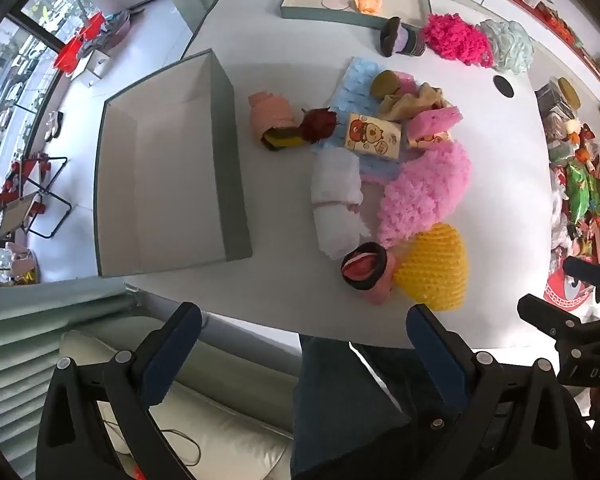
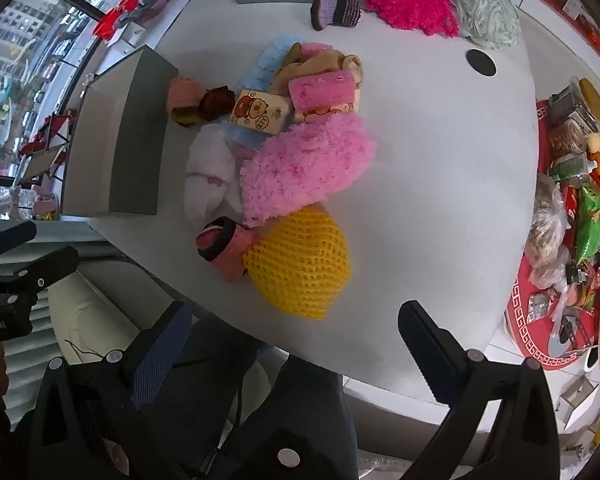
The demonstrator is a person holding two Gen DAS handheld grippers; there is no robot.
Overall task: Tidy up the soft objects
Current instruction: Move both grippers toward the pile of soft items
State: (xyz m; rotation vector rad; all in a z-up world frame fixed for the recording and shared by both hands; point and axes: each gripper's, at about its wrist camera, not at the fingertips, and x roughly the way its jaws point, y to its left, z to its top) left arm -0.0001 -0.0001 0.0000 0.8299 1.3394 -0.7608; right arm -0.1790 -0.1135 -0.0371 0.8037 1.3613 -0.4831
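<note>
We see the soft pile [image 1: 400, 160] mid-counter [image 1: 284, 288]: a pink fluffy piece [image 1: 424, 192] with a yellow mesh piece [image 1: 436, 268] touching it at six o'clock. The grey box [image 1: 160, 168] sits at nine o'clock. Our left tongs [image 1: 304, 344] and right tongs [image 2: 296, 336] hang wide, holding nothing.

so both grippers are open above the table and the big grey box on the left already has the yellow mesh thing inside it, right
Not quite. Both the left gripper and right gripper are open, but the big grey box is empty. The yellow mesh thing lies on the table at the near end of the pile, as the left wrist view shows.
</note>
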